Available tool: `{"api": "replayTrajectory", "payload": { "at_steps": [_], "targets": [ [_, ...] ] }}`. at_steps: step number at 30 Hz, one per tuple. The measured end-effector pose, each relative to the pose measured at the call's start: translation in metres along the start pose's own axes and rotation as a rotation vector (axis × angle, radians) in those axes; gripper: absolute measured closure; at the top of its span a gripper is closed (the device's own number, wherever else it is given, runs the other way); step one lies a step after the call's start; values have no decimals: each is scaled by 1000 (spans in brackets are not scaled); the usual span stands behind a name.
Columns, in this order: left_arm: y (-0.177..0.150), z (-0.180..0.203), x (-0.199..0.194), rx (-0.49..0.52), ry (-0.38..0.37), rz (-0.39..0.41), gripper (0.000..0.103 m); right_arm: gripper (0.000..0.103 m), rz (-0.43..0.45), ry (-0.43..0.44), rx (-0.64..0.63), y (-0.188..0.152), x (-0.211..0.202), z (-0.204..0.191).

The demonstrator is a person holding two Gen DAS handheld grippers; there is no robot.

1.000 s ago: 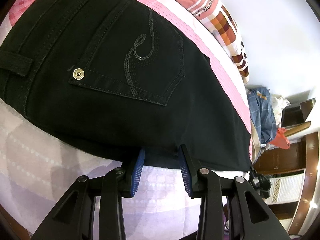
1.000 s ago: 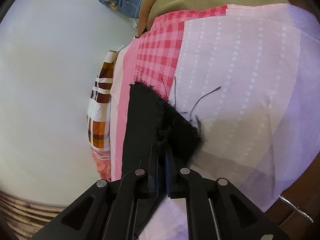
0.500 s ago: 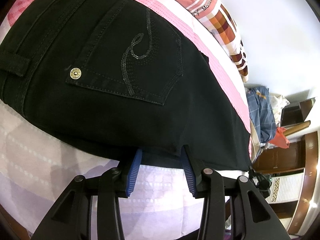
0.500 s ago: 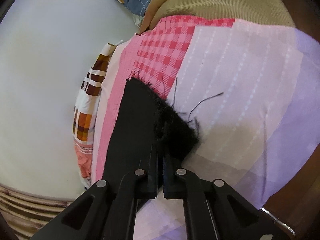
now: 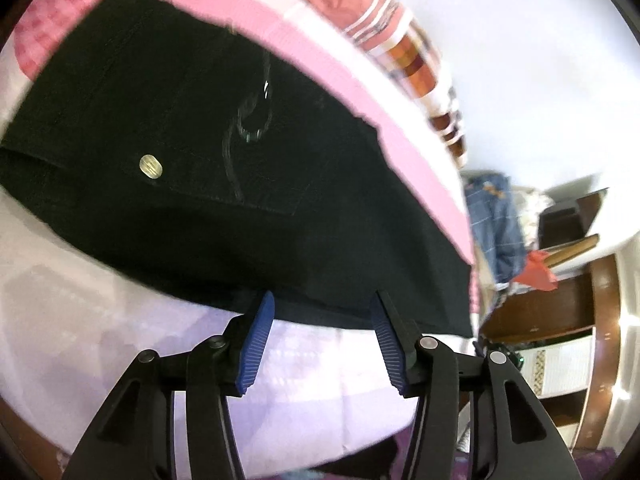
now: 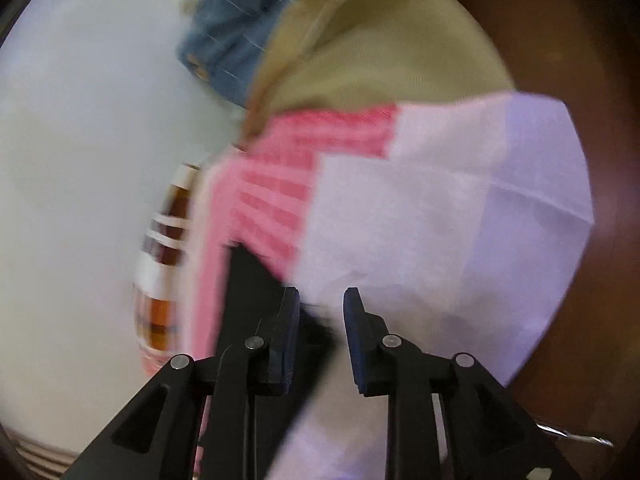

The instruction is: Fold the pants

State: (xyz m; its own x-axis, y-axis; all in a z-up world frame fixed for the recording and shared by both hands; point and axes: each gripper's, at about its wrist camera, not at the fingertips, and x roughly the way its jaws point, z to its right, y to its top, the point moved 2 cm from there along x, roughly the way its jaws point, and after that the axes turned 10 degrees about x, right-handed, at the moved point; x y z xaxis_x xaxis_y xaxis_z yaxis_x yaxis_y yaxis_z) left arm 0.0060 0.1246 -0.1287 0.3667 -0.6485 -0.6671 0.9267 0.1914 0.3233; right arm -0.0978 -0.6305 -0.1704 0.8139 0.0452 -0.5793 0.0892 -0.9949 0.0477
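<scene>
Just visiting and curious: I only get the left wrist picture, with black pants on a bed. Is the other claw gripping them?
Observer: No. The right gripper has its jaws opening; the pants lie by its fingers, not pinched.
Operator: Which part of the pants is there?
Observer: A narrow end, blurred, lying on the bedsheet beside its pink checked patch.
Operator: Anything beyond the sheet?
Observer: Yes, an olive cloth bulges past its far edge.
</scene>
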Motion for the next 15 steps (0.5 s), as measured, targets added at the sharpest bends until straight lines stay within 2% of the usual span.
{"api": "replayTrajectory", "payload": {
  "at_steps": [1,3,6,8,10,11,15],
  "targets": [
    [-1,-2,-13,-1,-7,34,50,69,-12,46,-18,-5,-1,-11],
    [-4,-11,-44,-4,26,122,47,57,-79,121,-92,-24,9,-44],
    [-9,-45,-81,-85,93,211,40,49,-174,141,-245,-62,34,-85],
    [-12,-72,-90,-158,119,201,40,48,-230,106,-357,-94,57,-104],
    [-10,-92,-97,-200,126,207,40,48,-285,75,-418,-119,76,-110],
    [-8,-98,-98,-204,139,207,40,48,-325,59,-435,-131,86,-111],
    [2,-104,-92,-189,104,191,40,48,-401,-3,-463,-155,106,-102]
  ]
}}
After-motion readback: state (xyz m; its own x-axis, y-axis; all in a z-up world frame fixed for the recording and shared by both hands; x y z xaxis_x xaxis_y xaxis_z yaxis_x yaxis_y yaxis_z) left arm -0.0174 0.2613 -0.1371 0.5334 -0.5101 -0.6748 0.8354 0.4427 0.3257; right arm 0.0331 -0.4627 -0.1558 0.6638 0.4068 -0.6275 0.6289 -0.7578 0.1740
